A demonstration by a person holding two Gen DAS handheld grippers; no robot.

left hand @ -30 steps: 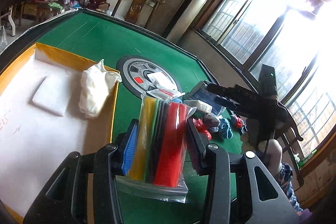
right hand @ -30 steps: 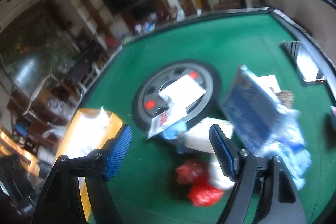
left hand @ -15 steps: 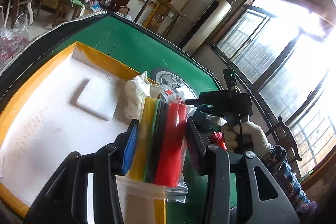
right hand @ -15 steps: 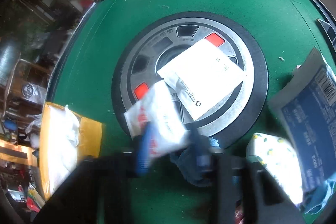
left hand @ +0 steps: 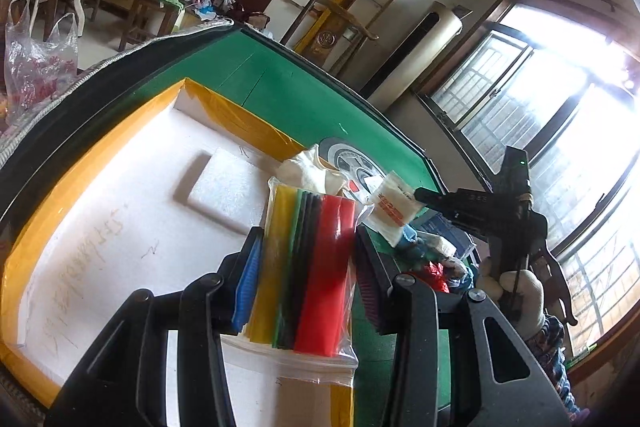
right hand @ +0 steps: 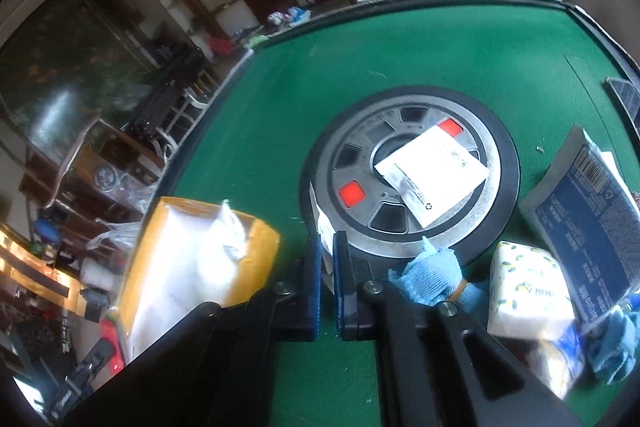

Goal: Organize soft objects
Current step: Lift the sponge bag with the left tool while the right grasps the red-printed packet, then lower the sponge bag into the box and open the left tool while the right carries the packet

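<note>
Packet [left hand: 394, 207], white with red print, hangs pinched in the right hand-held gripper [right hand: 327, 247] above the counter [right hand: 400, 59]; carry it level to the foam tray [left hand: 120, 227], where the left hand-held gripper [left hand: 308, 259] holds a bag of colored sheets [left hand: 308, 267].

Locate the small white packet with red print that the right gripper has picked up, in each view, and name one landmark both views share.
Left wrist view: the white packet with red print hangs right of centre, pinched at the tip of the right gripper.
Right wrist view: only a thin white edge of it shows low at centre, between the closed fingers.
Shared landmark: the round grey dial in the green table.
</note>
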